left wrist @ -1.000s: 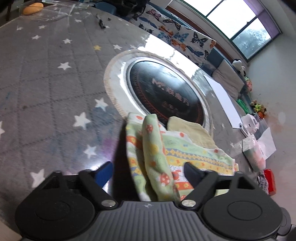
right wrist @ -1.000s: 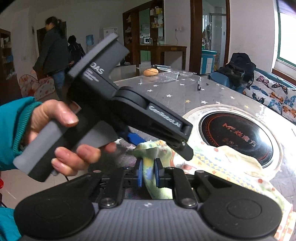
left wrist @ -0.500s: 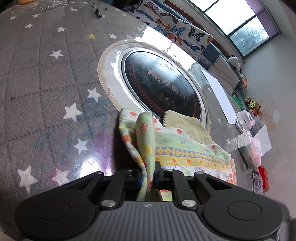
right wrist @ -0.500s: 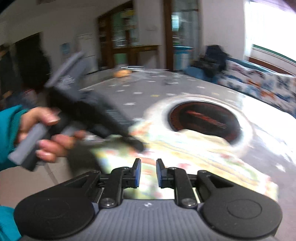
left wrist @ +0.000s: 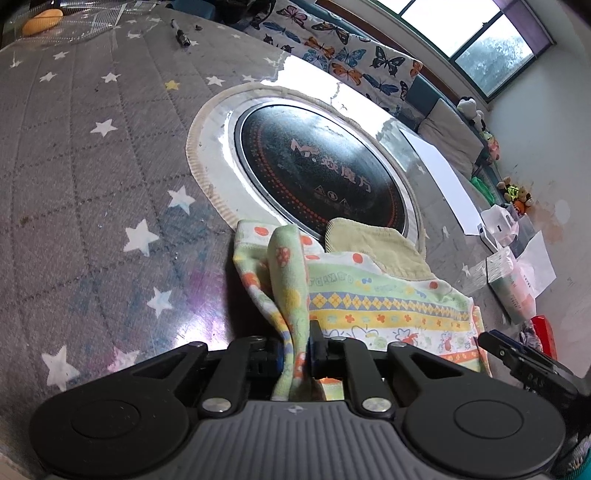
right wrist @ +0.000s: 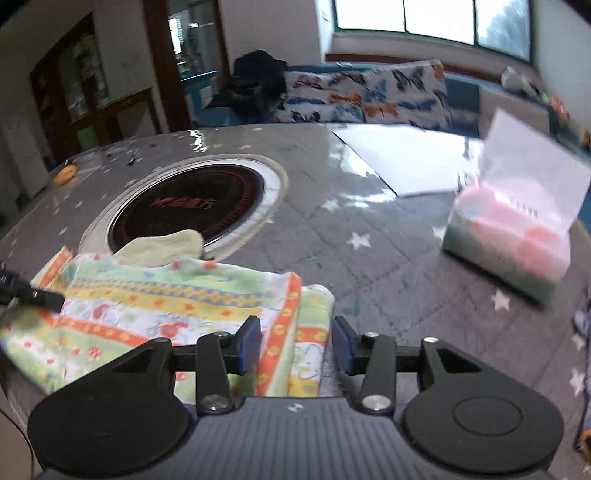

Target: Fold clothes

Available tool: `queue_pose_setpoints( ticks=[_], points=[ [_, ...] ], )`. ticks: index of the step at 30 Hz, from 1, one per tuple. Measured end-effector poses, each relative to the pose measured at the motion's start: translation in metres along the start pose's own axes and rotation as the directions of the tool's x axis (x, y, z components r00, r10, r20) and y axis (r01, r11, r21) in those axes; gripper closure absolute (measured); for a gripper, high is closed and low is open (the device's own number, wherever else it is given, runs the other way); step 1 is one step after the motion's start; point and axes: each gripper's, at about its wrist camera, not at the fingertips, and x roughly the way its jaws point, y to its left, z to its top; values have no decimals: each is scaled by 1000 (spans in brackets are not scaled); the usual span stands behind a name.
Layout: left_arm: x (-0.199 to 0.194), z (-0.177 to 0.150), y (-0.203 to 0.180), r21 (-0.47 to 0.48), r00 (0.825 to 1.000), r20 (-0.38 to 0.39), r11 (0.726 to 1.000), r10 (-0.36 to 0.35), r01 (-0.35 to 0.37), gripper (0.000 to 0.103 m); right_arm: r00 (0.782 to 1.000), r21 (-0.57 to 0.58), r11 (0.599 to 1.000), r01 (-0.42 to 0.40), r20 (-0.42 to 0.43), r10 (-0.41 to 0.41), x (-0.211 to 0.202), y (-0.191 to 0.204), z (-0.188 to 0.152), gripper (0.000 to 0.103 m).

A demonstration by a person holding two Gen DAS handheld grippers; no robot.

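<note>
A small child's garment (left wrist: pixel 388 302) with green, yellow and orange patterned bands lies on the grey star-print table cover (left wrist: pixel 92 184), partly over the cooktop's rim. My left gripper (left wrist: pixel 297 349) is shut on a bunched-up corner of it, which stands up between the pads. In the right wrist view the garment (right wrist: pixel 166 295) stretches off to the left. My right gripper (right wrist: pixel 295 341) is over its folded right corner with its jaws opening. The cloth lies between the blue pads (right wrist: pixel 249 341), which are not pressing on it. A tip of the left gripper (right wrist: pixel 33 293) shows at the left edge.
A round black induction cooktop (left wrist: pixel 317 173) is set into the table behind the garment. A tissue pack (right wrist: pixel 509 240) and a white sheet (right wrist: pixel 406 158) lie to the right. A pen (left wrist: pixel 181 37) and an orange object (left wrist: pixel 37 22) sit at the far edge. A butterfly-print sofa (right wrist: pixel 369 96) stands beyond.
My left gripper has closed on the bunched corner. The right gripper let go of that corner, swung right to the garment's other end and spread its jaws.
</note>
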Motion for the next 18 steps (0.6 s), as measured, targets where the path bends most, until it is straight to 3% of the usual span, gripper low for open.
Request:
queue_pose_setpoints(
  ticks=[4, 8, 10, 12, 14, 18],
  points=[
    [1, 1, -2, 9, 1000, -3, 1000, 10, -10, 90, 999, 61, 997, -42, -19, 43, 12, -8, -1, 58],
    [2, 3, -4, 20, 1000, -5, 1000, 23, -23, 90, 998, 45, 997, -60, -22, 61, 14, 1, 0, 56],
    [3, 4, -7, 31, 999, -3, 999, 32, -32, 90, 998, 17, 998, -63, -27, 64, 15, 9, 1, 66],
    [4, 4, -11, 45, 999, -3, 998, 44, -43, 90, 997, 5, 997, -72, -26, 73, 13, 13, 0, 84],
    [4, 6, -15, 63, 999, -3, 997, 50, -50, 90, 997, 4, 997, -78, -10, 78, 8, 16, -1, 92],
    [0, 11, -29, 109, 999, 10, 993, 35, -36, 91, 995, 25, 996, -88, 54, 87, -14, 11, 0, 95]
  ],
)
